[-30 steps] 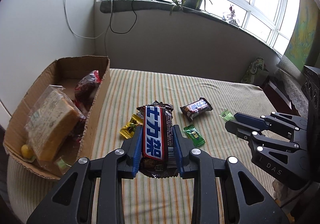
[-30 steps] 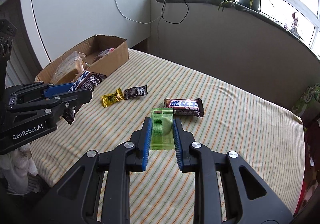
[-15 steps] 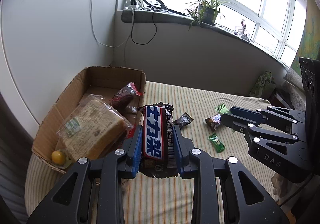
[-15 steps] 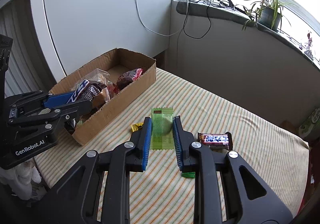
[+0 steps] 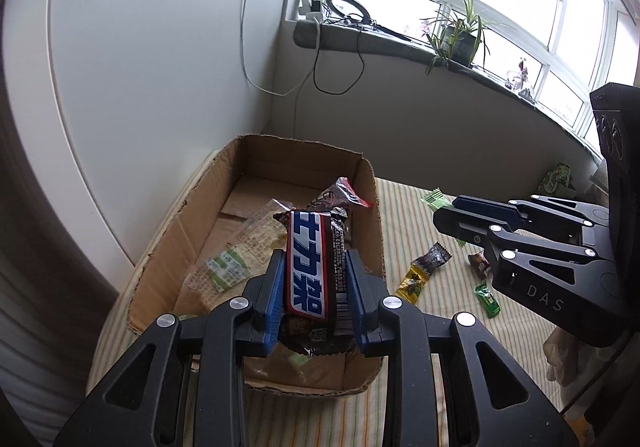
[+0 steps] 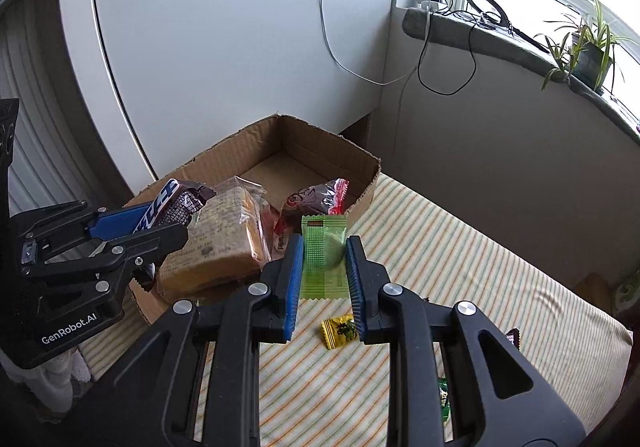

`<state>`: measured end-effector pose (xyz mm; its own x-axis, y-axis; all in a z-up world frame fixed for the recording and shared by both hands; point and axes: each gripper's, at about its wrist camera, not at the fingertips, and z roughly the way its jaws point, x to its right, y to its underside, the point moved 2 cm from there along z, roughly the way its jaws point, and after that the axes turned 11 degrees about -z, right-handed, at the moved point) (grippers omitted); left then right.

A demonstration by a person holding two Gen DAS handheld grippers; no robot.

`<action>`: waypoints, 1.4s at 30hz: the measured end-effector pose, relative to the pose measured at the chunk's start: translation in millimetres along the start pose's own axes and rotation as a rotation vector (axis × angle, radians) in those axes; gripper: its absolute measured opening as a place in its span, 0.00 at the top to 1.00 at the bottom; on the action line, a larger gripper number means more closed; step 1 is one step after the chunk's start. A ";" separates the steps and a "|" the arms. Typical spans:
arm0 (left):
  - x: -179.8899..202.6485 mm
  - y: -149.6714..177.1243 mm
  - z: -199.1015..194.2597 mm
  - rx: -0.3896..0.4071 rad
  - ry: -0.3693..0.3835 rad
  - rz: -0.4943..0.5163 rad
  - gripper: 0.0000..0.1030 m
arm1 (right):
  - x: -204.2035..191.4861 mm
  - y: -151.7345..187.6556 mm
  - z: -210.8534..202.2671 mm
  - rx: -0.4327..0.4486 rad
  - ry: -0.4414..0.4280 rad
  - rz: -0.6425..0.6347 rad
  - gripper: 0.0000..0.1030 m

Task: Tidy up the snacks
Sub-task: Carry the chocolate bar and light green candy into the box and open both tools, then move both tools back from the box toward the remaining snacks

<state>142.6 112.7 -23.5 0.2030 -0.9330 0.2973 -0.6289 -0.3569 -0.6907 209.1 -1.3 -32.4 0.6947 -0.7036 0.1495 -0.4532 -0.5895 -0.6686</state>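
The cardboard box (image 5: 370,183) is the landmark. In the left wrist view its near wall and the packets low inside it are hidden behind the chocolate bar (image 5: 310,267) and the black gripper frame. The small dark candy (image 5: 478,263) right of the box is half covered by the right gripper (image 5: 444,213). In the right wrist view a green wrapper (image 6: 442,399) and a dark wrapper (image 6: 514,337), both far right of the box, show only slivers; their print is unreadable
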 end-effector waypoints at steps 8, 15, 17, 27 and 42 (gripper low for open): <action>-20.8 -7.7 5.8 -0.002 -0.021 -0.025 0.74 | -10.0 -20.9 25.7 -0.002 -0.047 -0.005 0.78; -31.0 -9.6 11.9 -0.012 -0.033 -0.045 0.74 | -19.9 -29.7 43.0 -0.014 -0.080 -0.016 0.78; -32.0 -9.6 13.1 -0.015 -0.035 -0.045 0.74 | -21.1 -31.6 46.6 -0.017 -0.086 -0.013 0.78; -35.7 -10.7 13.7 -0.011 -0.048 -0.055 0.72 | -19.3 -39.6 49.5 0.000 -0.088 -0.002 0.50; -30.6 -13.0 1.2 0.026 -0.046 -0.048 0.49 | -10.3 -37.0 28.6 0.026 -0.028 0.019 0.23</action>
<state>145.4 145.8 -24.4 0.2665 -0.9158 0.3004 -0.5983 -0.4016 -0.6934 234.7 39.2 -30.1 0.7017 -0.7029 0.1163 -0.4520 -0.5653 -0.6900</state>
